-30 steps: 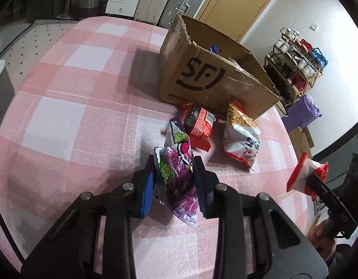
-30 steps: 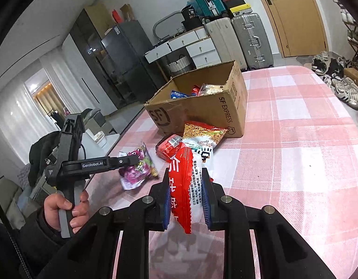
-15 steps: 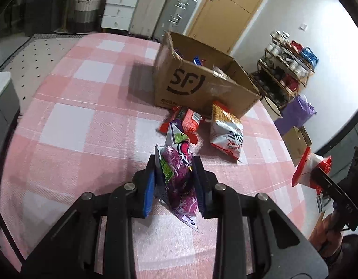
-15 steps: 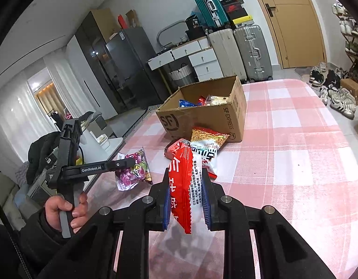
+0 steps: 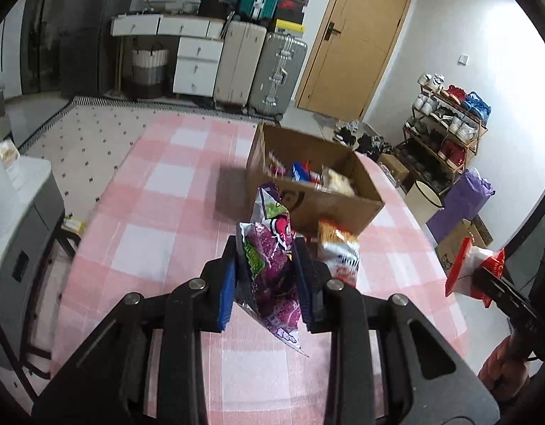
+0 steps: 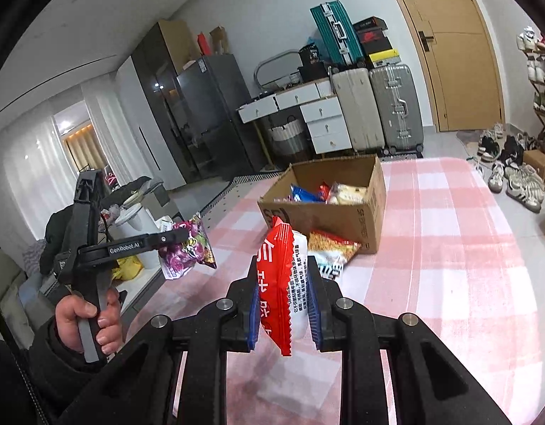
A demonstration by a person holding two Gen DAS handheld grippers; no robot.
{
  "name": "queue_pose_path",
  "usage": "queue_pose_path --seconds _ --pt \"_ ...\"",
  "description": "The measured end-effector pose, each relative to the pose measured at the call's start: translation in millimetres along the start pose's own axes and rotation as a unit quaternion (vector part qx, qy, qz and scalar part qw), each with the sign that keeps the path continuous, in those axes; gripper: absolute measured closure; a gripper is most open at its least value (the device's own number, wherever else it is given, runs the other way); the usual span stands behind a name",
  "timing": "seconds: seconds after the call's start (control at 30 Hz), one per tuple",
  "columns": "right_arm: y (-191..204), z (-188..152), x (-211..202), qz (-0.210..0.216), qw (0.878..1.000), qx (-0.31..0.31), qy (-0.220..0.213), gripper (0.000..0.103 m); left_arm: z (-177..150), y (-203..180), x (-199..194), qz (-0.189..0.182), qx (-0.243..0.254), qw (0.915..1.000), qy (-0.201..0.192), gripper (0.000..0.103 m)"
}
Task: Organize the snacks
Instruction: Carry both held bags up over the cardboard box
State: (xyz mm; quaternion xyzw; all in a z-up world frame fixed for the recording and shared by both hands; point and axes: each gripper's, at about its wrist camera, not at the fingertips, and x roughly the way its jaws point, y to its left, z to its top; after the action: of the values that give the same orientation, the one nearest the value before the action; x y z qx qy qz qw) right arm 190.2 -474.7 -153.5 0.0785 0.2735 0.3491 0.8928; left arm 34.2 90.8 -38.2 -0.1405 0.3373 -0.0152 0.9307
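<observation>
The left tongs [image 5: 265, 276] pinch a purple snack bag [image 5: 270, 265] between their blue pads, holding it in the air above the pink-checked tabletop [image 5: 159, 219]. The right tongs [image 6: 284, 302] grip a red and white snack packet [image 6: 279, 276], also lifted clear of the tabletop. An open cardboard box [image 6: 373, 191] with several snacks inside stands toward the tabletop's far edge. An orange and white snack bag [image 6: 331, 248] lies against the box's near side.
</observation>
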Motion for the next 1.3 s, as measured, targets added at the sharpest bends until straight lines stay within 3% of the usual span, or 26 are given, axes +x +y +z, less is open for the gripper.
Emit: queue_pose_path --seconds 0.63,0.9,1.3 --pt "2.9 78.1 13.6 0.022 0.999 -0.035 -0.035 0.081 77.3 -57.8 -9.9 -0.047 0.052 0.9974 -0.016 0.077" --pt "0.5 119.6 46.5 0.039 0.998 -0.04 -0.025 0.081 122.2 -74.6 5.0 -0.065 0.052 0.9964 -0.013 0.077" --pt "-7.3 162.1 88.2 0.058 0.998 -0.029 -0.016 0.081 172.2 -84.8 42.1 -0.062 0.045 0.997 -0.008 0.077"
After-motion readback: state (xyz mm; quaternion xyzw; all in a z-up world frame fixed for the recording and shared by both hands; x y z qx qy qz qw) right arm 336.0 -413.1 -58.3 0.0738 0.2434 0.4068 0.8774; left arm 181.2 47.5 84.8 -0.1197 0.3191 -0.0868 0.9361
